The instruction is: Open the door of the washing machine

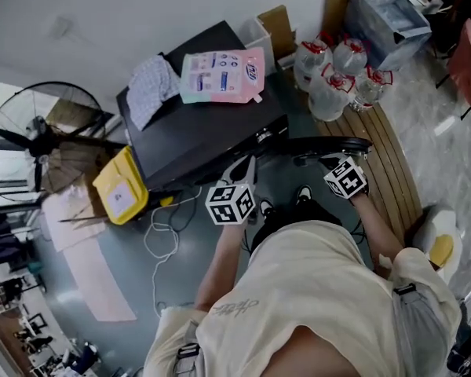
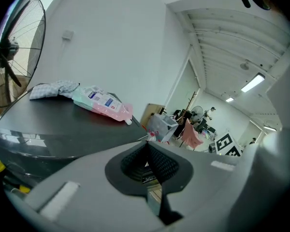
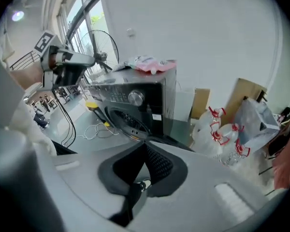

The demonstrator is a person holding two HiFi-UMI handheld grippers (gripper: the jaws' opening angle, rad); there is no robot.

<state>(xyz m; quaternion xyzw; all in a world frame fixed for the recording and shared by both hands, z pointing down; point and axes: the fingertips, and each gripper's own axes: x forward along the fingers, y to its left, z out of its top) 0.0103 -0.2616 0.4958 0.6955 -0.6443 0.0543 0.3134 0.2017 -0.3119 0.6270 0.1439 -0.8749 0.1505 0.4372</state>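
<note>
The black washing machine stands in front of me; in the right gripper view its panel with a knob sits above the round drum opening. In the head view the dark door juts out edge-on from the machine's right front. My right gripper hangs just below that door, jaws shut with nothing between them. The left gripper is held at the machine's front edge, level with its top. Its jaws are shut and empty. It also shows at upper left as the left gripper.
A pink pouch and a patterned cloth lie on the machine's top. A standing fan and a yellow container are to its left, with a white cable on the floor. Several water bottles and boxes stand to its right.
</note>
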